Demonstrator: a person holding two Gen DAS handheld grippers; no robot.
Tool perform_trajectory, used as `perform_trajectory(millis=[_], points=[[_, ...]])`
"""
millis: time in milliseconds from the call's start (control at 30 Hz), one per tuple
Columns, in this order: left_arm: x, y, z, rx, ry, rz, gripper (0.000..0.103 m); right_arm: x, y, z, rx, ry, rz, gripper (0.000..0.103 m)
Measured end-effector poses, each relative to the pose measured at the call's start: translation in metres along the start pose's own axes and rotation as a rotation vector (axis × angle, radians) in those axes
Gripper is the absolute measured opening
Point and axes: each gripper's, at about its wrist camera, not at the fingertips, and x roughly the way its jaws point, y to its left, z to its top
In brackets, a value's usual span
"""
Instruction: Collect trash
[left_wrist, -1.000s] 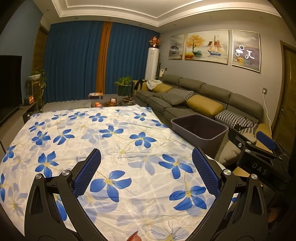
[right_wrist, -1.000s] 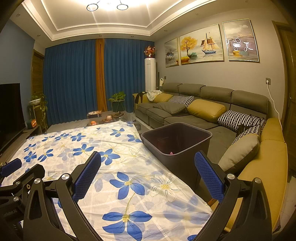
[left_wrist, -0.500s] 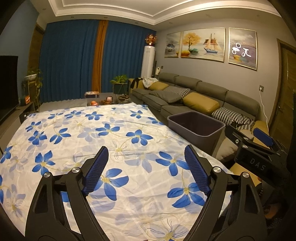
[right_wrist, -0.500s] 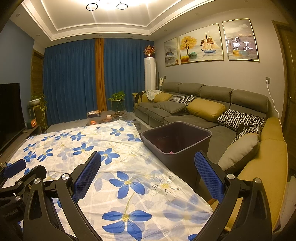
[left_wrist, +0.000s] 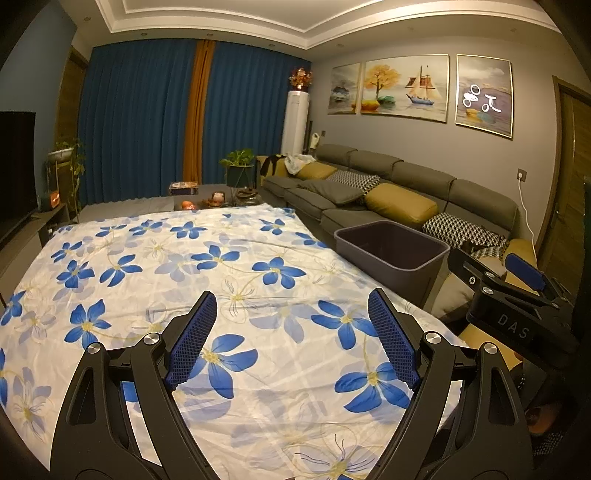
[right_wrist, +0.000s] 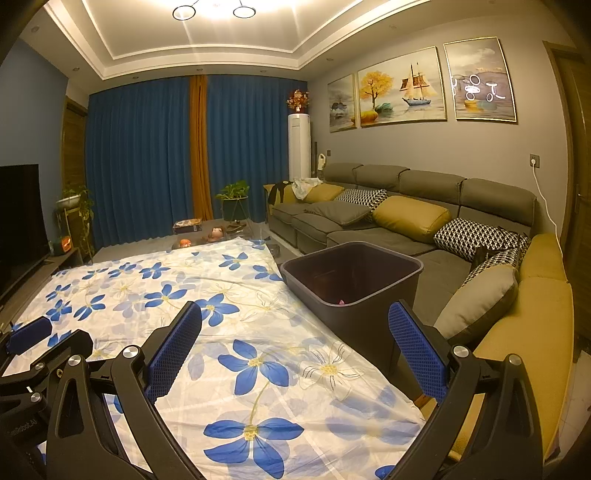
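The left tongs (left_wrist: 291, 332) are spread wide with nothing between the blue pads (left_wrist: 190, 339) — they hover over the flower-print sheet (left_wrist: 177, 266) that covers the bench. The right tongs (right_wrist: 295, 354) are just as wide and also empty, held over the same sheet (right_wrist: 258, 369) near its right-hand edge.

The dark trash bin (right_wrist: 351, 284) stands just ahead of the right tongs and a little to their right, beside the sheet's edge, between the bench and the grey sofa (right_wrist: 388, 229). From the left tongs the bin (left_wrist: 391, 251) lies ahead and well to the right. A small pink scrap (right_wrist: 341, 302) lies at the bottom of the bin, close to its near wall; what it is cannot be told.

Each tool shows in the other's view — the right one (left_wrist: 517, 295) at the far right of the left tongs, the left one (right_wrist: 40, 350) at the far left of the right tongs.
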Motion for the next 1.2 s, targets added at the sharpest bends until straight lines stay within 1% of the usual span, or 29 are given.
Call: perform_trajectory(millis=[867,1000,1200], points=[[0.0012,0.0047,-0.0036,-0.001,0.004,0.008,0.083,0.0012,0.0001,-0.0020,0.000,0.004,0.001,0.097],[-0.0005,0.0062,-0.0032,0.001,-0.005,0.024,0.087,0.0011,0.0000,-0.0019,0.000,0.004,0.000,0.097],[-0.0007,0.0092,-0.0025,-0.005,0.001,0.056,0.087,0.0014,-0.0001,-0.0022,0.006,0.005,0.000,0.097]])
